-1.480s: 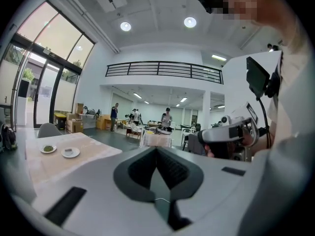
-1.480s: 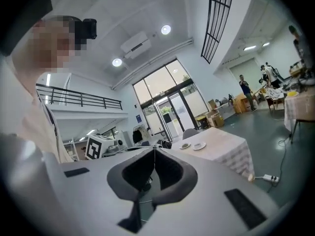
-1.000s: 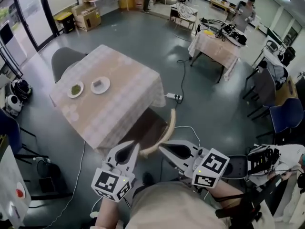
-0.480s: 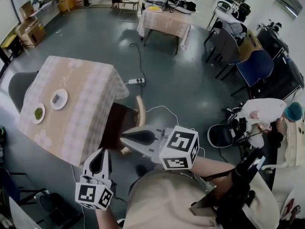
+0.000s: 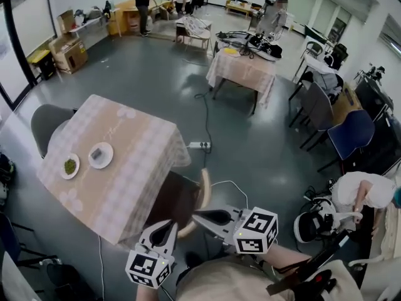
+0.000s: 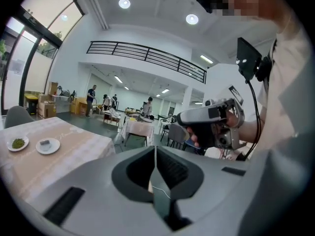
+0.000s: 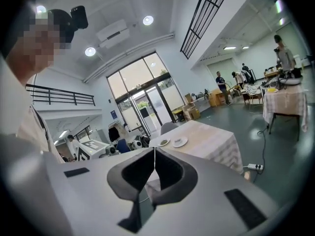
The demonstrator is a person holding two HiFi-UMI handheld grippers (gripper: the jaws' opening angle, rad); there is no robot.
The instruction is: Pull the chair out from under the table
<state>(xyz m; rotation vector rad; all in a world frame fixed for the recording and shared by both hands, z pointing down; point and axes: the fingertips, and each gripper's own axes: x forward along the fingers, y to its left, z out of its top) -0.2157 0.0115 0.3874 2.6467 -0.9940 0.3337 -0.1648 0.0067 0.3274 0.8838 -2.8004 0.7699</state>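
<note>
Chair [image 5: 204, 190] sits tucked under counter's [image 5: 119, 168] near right edge, backrest running along that edge, just ahead of left tongs [image 5: 168, 226] & right tongs [image 5: 197, 216], both pressed together w/ nothing between; right looks nearer backrest's middle.

The hall was bright and evenly lit from above. 2 round white ceiling lamps [image 6: 124, 3] glared at the top of the left gripper view, and daylight bleached the tall glass windows [image 6: 42, 6] at its upper left. The pale checked cloth-covered table [image 5: 119, 162] cast only a soft shadow. Both gripper views curved heavily into black corners.
</note>
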